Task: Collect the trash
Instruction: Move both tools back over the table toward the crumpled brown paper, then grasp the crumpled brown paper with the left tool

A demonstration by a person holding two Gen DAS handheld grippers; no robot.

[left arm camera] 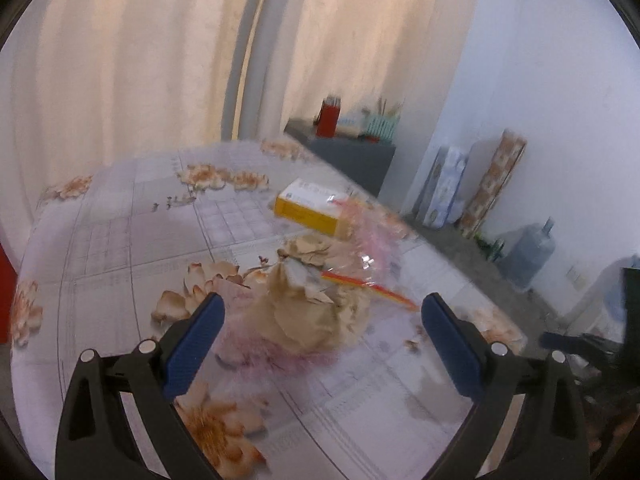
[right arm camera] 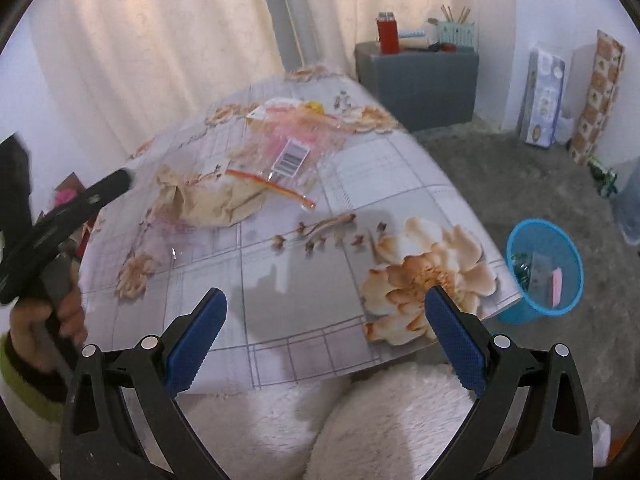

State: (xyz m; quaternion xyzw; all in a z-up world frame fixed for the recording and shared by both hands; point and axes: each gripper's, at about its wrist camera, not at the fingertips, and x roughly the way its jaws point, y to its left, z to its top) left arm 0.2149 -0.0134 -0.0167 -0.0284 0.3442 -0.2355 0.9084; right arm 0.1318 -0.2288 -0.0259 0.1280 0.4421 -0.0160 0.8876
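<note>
Lying crumpled, tan paper wad (left arm camera: 308, 312); clear bag (right arm camera: 288, 152) beside

Cream curtains (right arm camera: 168, 40) hang behind a counter (right arm camera: 280, 280) covered in a floral, grid-patterned cloth. At the far right, a grey cabinet (right arm camera: 424, 84) against the white wall carries a red flask (right arm camera: 389, 34) and a pale green holder of sticks (right arm camera: 460, 30). Further right, a printed white box (right arm camera: 544, 96) and a patterned flat carton (right arm camera: 598, 100) lean on the wall. A large water bottle (left arm camera: 532, 256) stands on the grey floor (right arm camera: 520, 184).
</note>
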